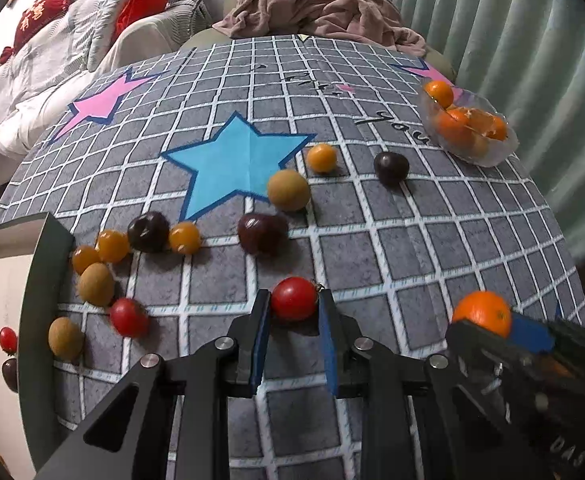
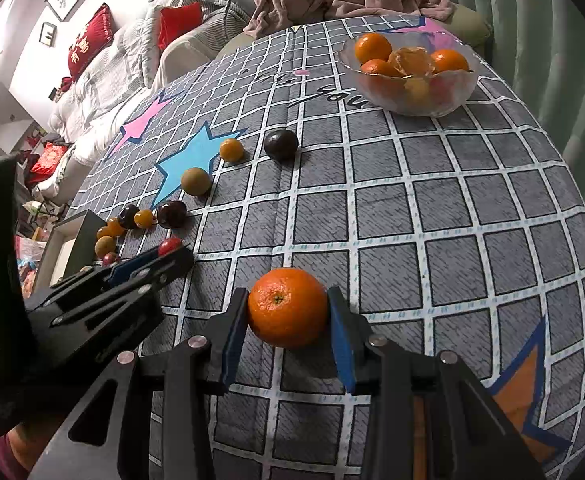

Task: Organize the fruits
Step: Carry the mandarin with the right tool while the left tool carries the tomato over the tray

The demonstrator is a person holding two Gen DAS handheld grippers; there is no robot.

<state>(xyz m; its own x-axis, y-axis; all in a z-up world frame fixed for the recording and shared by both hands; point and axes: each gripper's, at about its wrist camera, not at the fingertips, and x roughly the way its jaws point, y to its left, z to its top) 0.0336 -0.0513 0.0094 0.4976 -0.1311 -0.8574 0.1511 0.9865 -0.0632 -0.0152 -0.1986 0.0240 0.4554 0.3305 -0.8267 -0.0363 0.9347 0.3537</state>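
Note:
My left gripper (image 1: 294, 306) is shut on a red cherry tomato (image 1: 294, 299), close above the checked tablecloth. My right gripper (image 2: 288, 312) is shut on an orange (image 2: 288, 307); it also shows in the left wrist view (image 1: 482, 314) at the right. A glass bowl (image 2: 458, 92) with several oranges stands at the far right of the table; it shows in the left wrist view (image 1: 496, 152) too. Loose on the cloth lie dark plums (image 1: 391, 168), yellow tomatoes (image 1: 321, 157), brown-green fruits (image 1: 288, 190) and another red tomato (image 1: 129, 317).
A dark-rimmed white tray (image 1: 48, 280) at the table's left edge holds a few small red and dark fruits (image 1: 7, 339). A pink blanket (image 1: 316, 12) lies on a chair behind the table. A bed with red cushions is at far left.

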